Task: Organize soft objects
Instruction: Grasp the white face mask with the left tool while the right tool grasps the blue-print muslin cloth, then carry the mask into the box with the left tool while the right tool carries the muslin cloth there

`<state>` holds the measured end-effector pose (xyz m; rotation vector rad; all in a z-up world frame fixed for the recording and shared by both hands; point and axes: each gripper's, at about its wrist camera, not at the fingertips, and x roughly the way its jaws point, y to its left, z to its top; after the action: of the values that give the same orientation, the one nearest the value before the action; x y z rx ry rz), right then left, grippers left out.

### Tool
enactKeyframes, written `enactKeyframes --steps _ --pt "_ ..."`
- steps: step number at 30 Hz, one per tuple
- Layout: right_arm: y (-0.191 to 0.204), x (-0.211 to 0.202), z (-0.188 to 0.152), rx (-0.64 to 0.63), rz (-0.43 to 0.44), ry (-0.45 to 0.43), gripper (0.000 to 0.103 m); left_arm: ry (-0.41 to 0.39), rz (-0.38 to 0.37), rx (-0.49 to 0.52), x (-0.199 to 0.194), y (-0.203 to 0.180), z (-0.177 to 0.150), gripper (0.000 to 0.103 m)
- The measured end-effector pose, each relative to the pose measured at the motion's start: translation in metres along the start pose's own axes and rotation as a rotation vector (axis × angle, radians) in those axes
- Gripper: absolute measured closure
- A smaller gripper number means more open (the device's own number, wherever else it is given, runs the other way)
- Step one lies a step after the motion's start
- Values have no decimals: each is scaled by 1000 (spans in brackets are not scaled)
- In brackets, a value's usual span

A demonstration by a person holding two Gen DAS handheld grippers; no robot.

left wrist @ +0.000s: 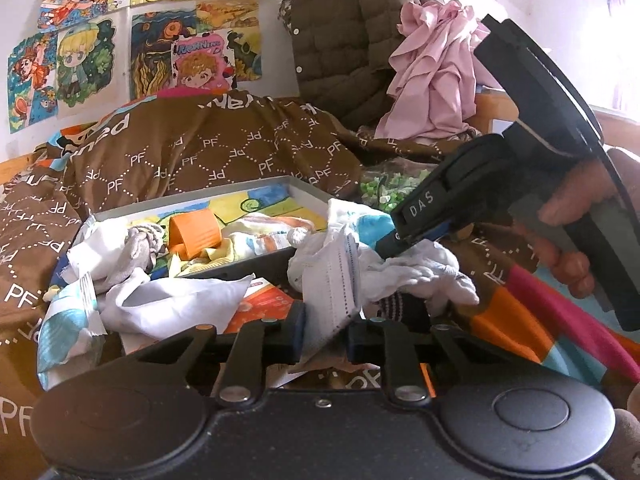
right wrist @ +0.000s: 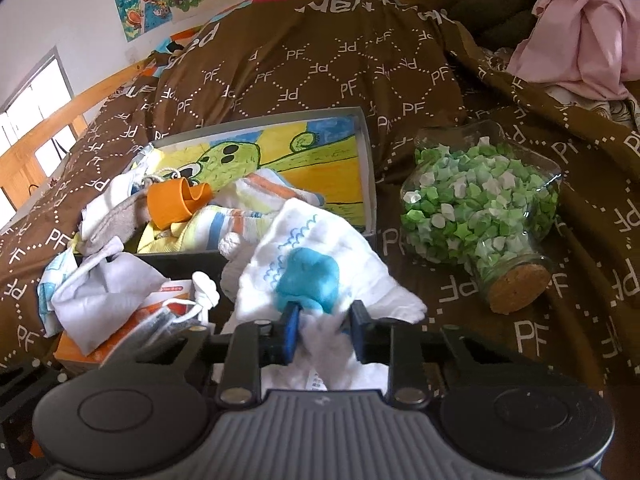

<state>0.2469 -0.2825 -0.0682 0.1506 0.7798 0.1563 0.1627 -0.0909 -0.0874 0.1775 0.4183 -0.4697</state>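
Quilted brown bedspread (right wrist: 320, 68); left claw (left wrist: 326, 336) pinching pleated mask (left wrist: 330, 280), right claw (right wrist: 323, 330) pinching crumpled white cloth (right wrist: 320, 248).

In the left wrist view the right gripper (left wrist: 390, 242) hides its own fingertips in the white cloth (left wrist: 416, 266), and its body runs off the right edge. The hand (left wrist: 568, 220) around its handle is blurred and half covered. The glass jar (left wrist: 380, 190) of green paper stars shows only as a sliver behind that gripper. The grey box (left wrist: 240, 266) has its near wall buried under cloths, and the drawing on its floor is mostly covered. The orange packet (left wrist: 262, 304) is largely hidden by a white pouch (left wrist: 172, 304). In the right wrist view the pink garment (right wrist: 580, 28) is cut by the top and right edges.
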Motion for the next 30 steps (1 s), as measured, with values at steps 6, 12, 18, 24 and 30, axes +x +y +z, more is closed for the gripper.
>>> enactKeyframes --steps 6,12,18,24,30 --pt "1 -4 -1 -13 -26 -23 87 -13 40 -121 -3 15 4 82" --pt "4 -18 -1 -41 -66 -107 90 -33 64 -220 -8 31 8 82" --pt "3 -38 5 -32 -36 -233 90 -60 77 -214 -13 32 12 82" --pt "2 -53 12 -24 -4 -324 90 -121 105 -242 -22 36 25 82" --pt "4 -48 31 19 22 -394 90 -169 145 -255 -13 51 43 82"
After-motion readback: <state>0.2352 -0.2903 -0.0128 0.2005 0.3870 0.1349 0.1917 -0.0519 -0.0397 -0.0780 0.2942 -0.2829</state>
